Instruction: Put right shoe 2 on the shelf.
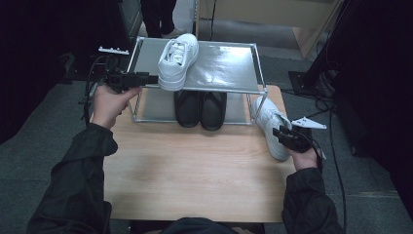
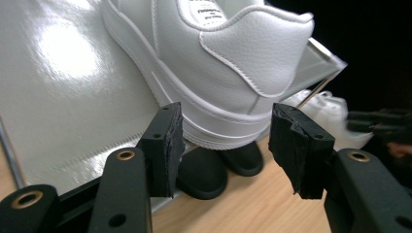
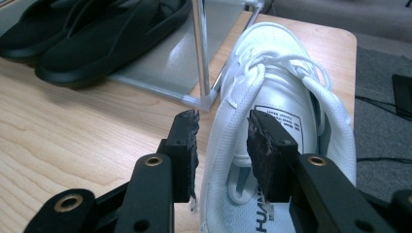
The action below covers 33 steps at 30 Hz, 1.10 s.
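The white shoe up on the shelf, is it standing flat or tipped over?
Standing flat. The white shoe sits sole-down on the rack's top shelf, its heel poking over the front edge, near the open left gripper.

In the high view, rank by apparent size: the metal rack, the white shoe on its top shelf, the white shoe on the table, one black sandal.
1. Metal rack, clearly largest.
2. White shoe on the top shelf and white shoe on the table: look about alike; unranked.
3. One black sandal: partly hidden under the shelf, so unsure.

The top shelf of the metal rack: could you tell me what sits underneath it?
Under the top shelf, a pair of black slippers rests on the lower shelf; their toe ends are covered.
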Motion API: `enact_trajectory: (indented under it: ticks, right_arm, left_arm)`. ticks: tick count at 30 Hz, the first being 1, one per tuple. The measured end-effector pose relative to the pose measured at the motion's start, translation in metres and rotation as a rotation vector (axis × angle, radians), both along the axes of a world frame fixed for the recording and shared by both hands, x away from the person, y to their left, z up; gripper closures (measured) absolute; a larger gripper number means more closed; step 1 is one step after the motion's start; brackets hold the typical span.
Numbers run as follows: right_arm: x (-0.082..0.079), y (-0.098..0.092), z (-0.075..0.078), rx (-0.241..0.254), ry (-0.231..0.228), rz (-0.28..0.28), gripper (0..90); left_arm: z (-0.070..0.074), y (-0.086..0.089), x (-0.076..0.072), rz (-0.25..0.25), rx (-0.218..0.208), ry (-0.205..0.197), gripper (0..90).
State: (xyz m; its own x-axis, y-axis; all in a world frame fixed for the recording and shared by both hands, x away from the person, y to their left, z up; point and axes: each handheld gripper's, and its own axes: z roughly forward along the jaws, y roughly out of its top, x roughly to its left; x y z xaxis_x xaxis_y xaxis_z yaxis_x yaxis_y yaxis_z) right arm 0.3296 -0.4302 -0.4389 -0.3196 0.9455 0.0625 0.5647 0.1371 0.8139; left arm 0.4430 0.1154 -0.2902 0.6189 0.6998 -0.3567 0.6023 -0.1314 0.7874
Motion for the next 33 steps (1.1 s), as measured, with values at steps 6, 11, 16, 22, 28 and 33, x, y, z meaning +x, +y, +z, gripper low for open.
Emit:
enact_trajectory:
  ticks: [6,11,16,22,28,33]
  right_arm:
    - [0.01,0.003,-0.007,-0.026,0.075,-0.015,67.6]
    - [0.014,0.008,-0.006,-0.086,0.123,-0.01,74.1]
    - [0.016,0.006,-0.003,-0.02,0.161,-0.026,83.1]
    - [0.005,0.004,0.002,-0.006,0.166,-0.053,85.5]
    - [-0.021,0.004,0.016,0.036,0.134,-0.069,85.7]
    - [-0.047,0.008,0.02,0.04,0.13,-0.074,86.0]
  left_arm:
    - [-0.007,0.003,-0.007,0.011,0.06,-0.017,45.4]
    - [-0.013,0.004,-0.012,0.011,0.082,-0.031,45.1]
    - [-0.015,0.004,-0.017,-0.006,0.095,-0.043,45.2]
    - [-0.019,0.003,-0.018,-0.016,0.097,-0.047,45.4]
    - [-0.018,0.002,-0.02,-0.017,0.087,-0.057,45.7]
    - [-0.021,0.0,-0.018,-0.025,0.078,-0.051,45.7]
